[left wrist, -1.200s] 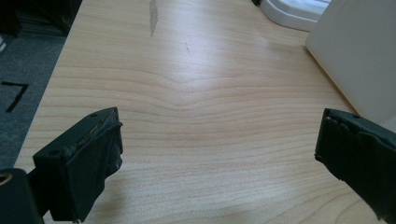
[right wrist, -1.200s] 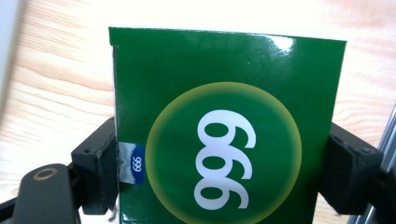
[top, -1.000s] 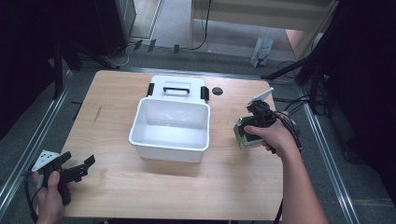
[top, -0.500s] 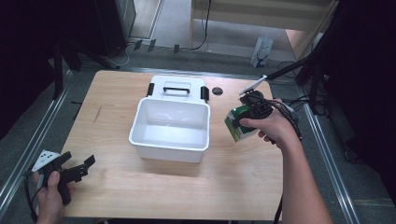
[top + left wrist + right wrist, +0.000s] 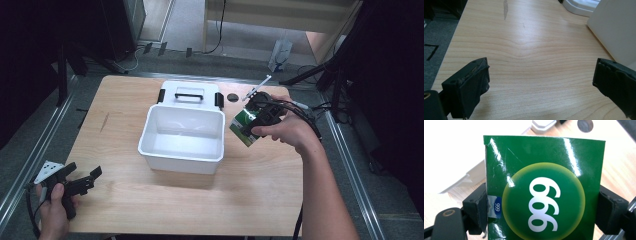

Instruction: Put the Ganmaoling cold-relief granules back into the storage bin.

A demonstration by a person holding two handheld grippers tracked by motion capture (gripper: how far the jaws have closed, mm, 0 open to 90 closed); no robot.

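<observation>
Pale wooden table (image 5: 260,200), white plastic bin (image 5: 182,132) mid-top. Green carton (image 5: 544,187) clamped across its side faces by right gripper (image 5: 260,117), just beside bin — likely light, glossy, crushable. Left gripper (image 5: 82,182) wide, empty.

Pale wooden table (image 5: 125,107), grey floor (image 5: 190,30), light wooden furniture (image 5: 280,15) behind, dark surroundings
</observation>
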